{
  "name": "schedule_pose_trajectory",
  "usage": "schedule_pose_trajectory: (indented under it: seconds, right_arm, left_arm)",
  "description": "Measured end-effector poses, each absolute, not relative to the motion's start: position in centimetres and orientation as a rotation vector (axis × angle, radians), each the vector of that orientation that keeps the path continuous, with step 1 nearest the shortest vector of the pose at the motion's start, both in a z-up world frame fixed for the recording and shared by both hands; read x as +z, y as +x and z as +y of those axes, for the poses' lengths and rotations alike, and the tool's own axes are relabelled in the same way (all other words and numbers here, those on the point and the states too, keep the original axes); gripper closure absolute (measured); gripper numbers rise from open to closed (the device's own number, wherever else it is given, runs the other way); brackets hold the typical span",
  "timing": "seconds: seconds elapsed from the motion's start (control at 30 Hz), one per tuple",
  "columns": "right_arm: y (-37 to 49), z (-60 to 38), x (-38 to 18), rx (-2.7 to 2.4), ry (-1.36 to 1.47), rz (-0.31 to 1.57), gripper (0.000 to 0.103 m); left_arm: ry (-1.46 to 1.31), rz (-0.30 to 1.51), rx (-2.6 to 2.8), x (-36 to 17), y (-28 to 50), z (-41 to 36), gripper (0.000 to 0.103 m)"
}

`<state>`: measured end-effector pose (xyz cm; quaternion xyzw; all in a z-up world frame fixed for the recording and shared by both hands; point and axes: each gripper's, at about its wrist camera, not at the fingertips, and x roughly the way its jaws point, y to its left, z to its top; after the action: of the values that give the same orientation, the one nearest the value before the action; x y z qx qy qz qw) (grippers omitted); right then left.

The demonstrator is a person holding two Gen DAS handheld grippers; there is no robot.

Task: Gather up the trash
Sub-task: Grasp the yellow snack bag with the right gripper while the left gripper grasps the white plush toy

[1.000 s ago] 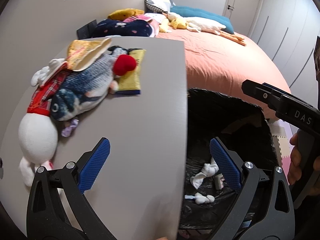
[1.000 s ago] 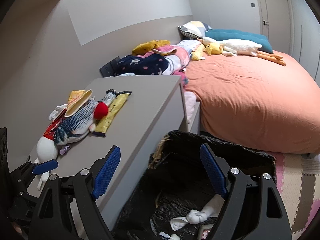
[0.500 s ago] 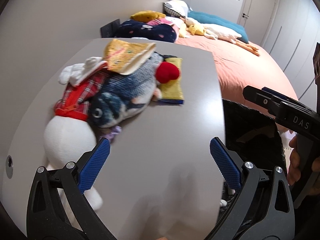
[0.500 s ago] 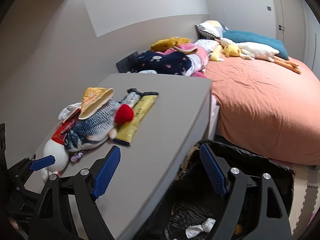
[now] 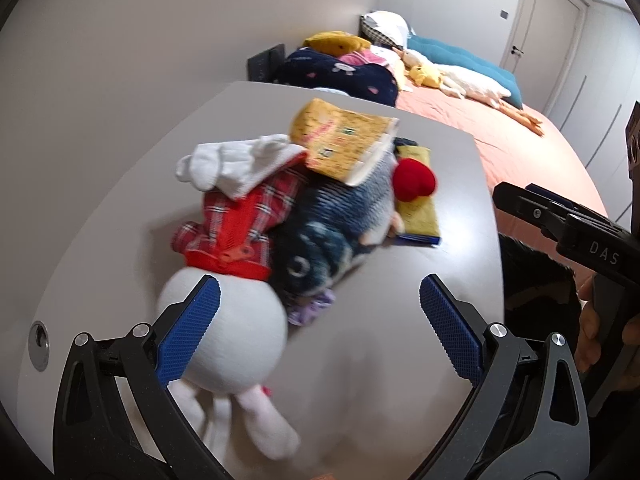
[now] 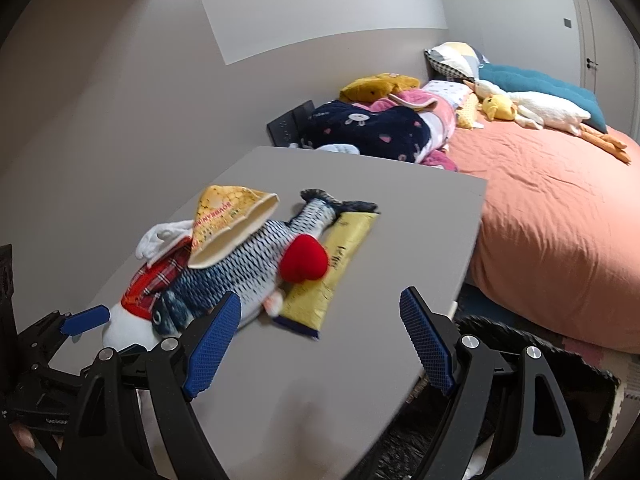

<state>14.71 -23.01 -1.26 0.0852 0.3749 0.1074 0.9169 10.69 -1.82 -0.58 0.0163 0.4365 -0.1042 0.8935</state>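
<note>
While both grippers hang released over the tabletop, a yellow wrapper lies beside a fish toy.

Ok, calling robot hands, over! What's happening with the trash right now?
Left gripper open, empty. Right gripper open, empty. Yellow wrapper flat on grey table; yellow snack bag lying atop plush fish. Toys crowd both wrappers.

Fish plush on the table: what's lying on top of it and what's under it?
On the fish plush rest an open yellow snack bag and a red plush heart. Its tail overlaps a flat yellow wrapper; purple scrap peeks out beneath its head. Anything else underneath is covered.
</note>
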Motion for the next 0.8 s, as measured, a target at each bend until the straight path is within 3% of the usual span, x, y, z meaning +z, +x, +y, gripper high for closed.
schedule_pose_trajectory:
  seconds: [0.8]
  right_arm:
    - [22.0, -18.3, -2.2, 0.311, 0.241, 0.802, 0.021]
  left_arm:
    - [0.097, 0.926, -0.177, -1.0, 19.5, 2.5, 0.006]
